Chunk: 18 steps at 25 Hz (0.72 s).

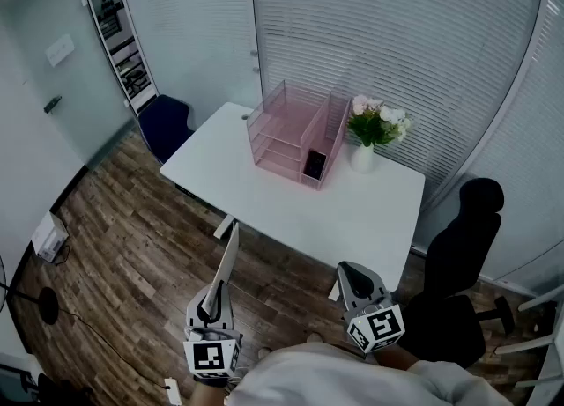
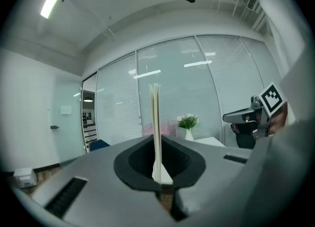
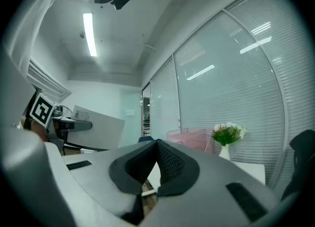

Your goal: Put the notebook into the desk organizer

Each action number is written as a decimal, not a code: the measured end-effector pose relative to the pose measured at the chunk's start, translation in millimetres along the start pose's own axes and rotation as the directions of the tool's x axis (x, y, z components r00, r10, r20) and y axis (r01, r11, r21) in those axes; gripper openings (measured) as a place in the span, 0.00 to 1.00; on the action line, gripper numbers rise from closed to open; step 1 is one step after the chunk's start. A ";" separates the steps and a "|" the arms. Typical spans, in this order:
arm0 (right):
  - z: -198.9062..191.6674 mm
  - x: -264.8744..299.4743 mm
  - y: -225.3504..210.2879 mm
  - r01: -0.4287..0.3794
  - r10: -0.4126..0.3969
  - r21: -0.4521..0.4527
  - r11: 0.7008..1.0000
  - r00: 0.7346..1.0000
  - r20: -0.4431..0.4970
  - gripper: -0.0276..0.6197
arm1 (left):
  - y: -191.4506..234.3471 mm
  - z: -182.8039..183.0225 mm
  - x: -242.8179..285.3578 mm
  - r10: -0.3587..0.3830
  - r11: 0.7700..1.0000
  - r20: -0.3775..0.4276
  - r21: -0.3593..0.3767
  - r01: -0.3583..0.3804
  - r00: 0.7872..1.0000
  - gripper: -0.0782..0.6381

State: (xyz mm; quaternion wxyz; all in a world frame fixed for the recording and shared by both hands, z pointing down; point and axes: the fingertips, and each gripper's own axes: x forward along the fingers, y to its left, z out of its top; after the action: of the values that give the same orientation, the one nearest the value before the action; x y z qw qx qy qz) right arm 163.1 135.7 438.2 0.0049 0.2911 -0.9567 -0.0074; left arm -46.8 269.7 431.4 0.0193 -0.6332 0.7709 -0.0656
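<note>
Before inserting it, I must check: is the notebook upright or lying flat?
Upright: the notebook stands vertical, edge-on, clamped between the fingers of the left gripper.

From the head we look steeply down, well back from the counter (image 1: 352, 210), left gripper (image 1: 215, 298) and right gripper (image 1: 356, 283) at the bottom edge. Each gripper camera faces level along its jaws toward that far counter. All three views share the pink organizer (image 1: 295, 136) and flowers (image 1: 377, 122); each gripper view catches the other gripper.
</note>
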 end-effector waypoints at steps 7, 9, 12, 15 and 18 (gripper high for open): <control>-6.0 -6.2 -6.0 0.004 -0.004 0.009 1.000 1.000 -0.006 0.06 | -5.2 -5.5 -1.4 0.007 1.000 -0.015 -0.009 -0.007 1.000 0.13; -6.7 -8.1 -6.7 0.002 -0.002 0.014 1.000 1.000 -0.007 0.06 | -8.2 -5.6 -2.1 0.004 1.000 -0.018 -0.009 -0.004 1.000 0.13; -9.6 -7.9 -8.6 -0.009 0.009 0.030 0.999 1.000 -0.012 0.06 | -11.4 -7.0 -0.8 0.003 1.000 -0.024 -0.011 -0.003 1.000 0.13; -14.5 -8.9 -14.0 -0.010 0.011 0.053 0.999 1.000 -0.013 0.06 | -17.6 -8.8 2.2 -0.001 1.000 -0.027 -0.002 0.001 1.000 0.13; -21.0 -10.4 -21.3 -0.019 0.020 0.062 0.998 1.000 -0.021 0.06 | -23.2 -10.8 6.7 0.010 1.000 -0.035 -0.005 -0.010 0.999 0.13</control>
State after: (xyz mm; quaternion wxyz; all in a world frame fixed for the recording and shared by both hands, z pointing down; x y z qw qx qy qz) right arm 184.0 123.6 458.7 0.0063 0.2818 -0.9591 0.0253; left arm -26.7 259.6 445.5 0.0045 -0.6282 0.7744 -0.0749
